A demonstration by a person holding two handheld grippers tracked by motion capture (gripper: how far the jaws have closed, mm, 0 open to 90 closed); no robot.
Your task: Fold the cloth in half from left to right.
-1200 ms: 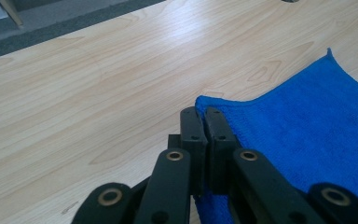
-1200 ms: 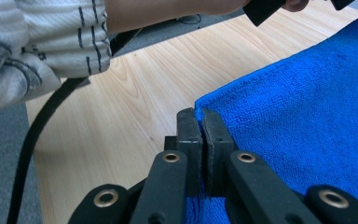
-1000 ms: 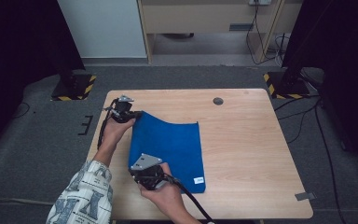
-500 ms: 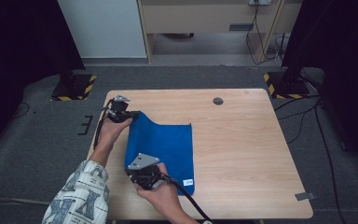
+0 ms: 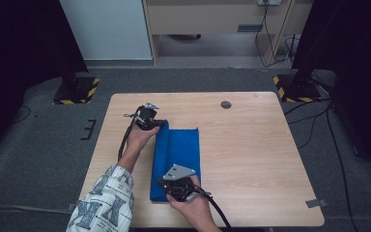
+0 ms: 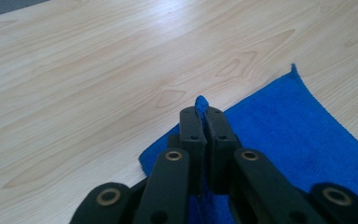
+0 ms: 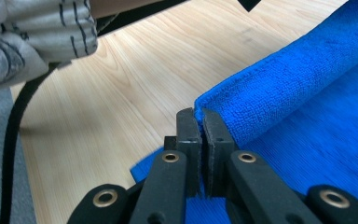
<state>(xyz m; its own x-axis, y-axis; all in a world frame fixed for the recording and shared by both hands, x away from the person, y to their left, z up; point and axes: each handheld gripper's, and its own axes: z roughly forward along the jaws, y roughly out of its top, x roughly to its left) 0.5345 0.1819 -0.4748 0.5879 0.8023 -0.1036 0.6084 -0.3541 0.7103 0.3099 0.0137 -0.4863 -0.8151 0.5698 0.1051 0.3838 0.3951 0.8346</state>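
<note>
Left gripper [image 5: 149, 119], just above frame centre-left in the high view, clamped on the far corner of the blue cloth [image 5: 181, 157]; right gripper [image 5: 178, 184], lower centre, pinching its near corner. Cloth lies folded lengthwise mid-frame on the wooden table [image 5: 256, 159], doubled edge at left.

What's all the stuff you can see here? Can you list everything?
cloth: one, blue, folded on the table's middle-left, pinched at two corners
table: one, light wood, centre of the room
hole: one, dark, round, near the table's far edge
floor stands: two, black with yellow stripes, beyond the table's far corners
left gripper: one, black, shut on the cloth's far corner
right gripper: one, black, shut on the cloth's near corner
sleeve: one, patterned white, on the left arm
</note>
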